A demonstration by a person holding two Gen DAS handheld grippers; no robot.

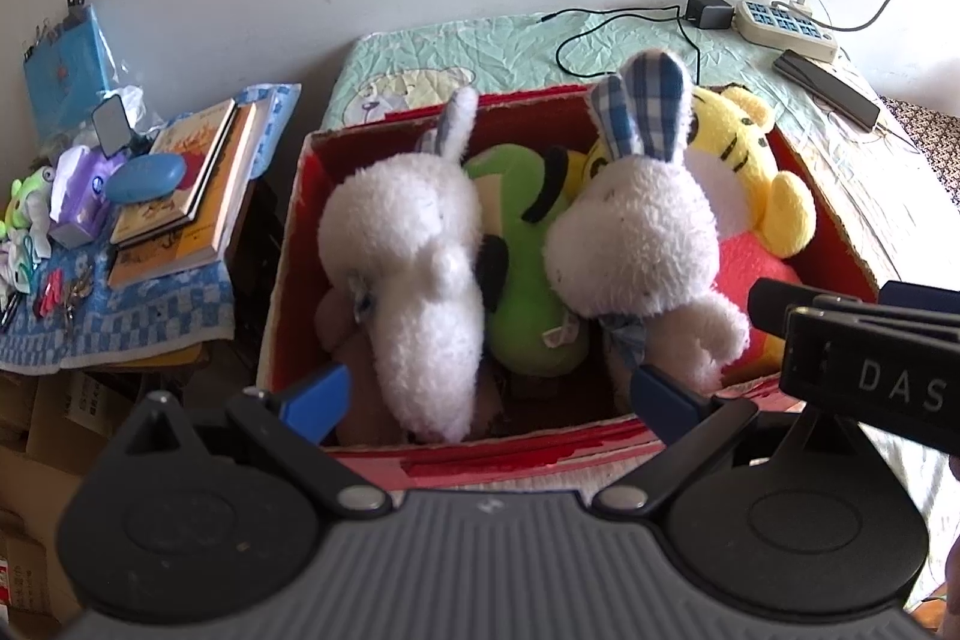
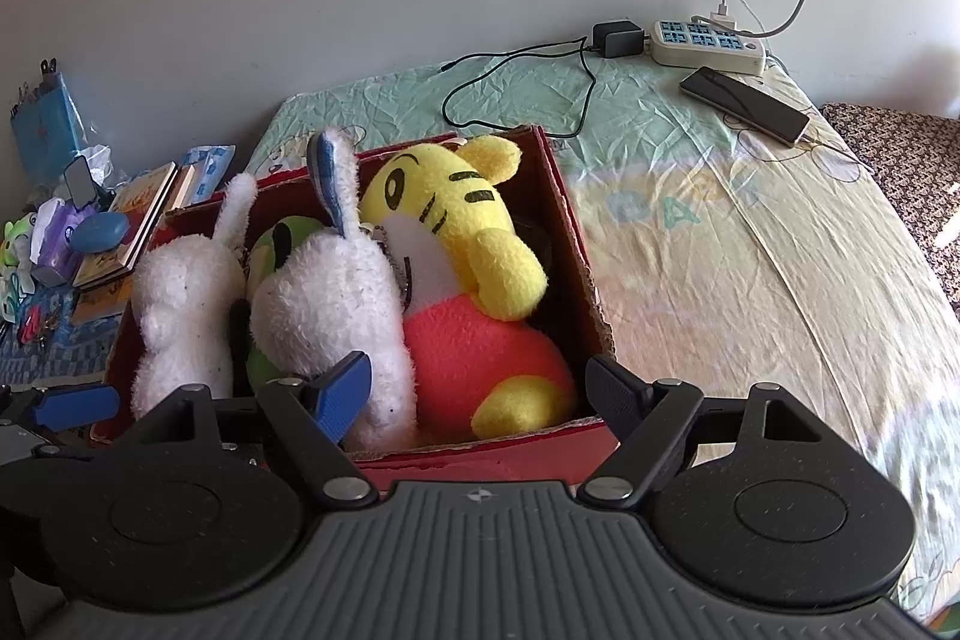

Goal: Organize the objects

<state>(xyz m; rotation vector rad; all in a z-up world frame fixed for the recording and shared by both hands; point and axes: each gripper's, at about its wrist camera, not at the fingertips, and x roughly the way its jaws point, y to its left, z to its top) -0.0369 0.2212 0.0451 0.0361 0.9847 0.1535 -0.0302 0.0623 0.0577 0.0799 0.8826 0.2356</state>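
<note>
A red cardboard box (image 1: 288,244) (image 2: 576,244) stands on the bed and holds several plush toys. Two white rabbits (image 1: 414,250) (image 1: 636,220), a green toy (image 1: 522,280) between them and a yellow tiger with a pink belly (image 1: 744,148) (image 2: 456,232) fill it. My left gripper (image 1: 489,397) is open and empty, just above the box's near edge. My right gripper (image 2: 480,394) is open and empty over the box's near right corner. The right gripper's body shows at the right of the left wrist view (image 1: 870,358).
A side table at the left has a blue checked cloth (image 1: 120,322), stacked books (image 1: 192,184), a blue case (image 1: 147,178) and small clutter. On the bed sheet (image 2: 720,250) lie a power strip (image 2: 708,43), a charger with cable (image 2: 618,37) and a phone (image 2: 744,103).
</note>
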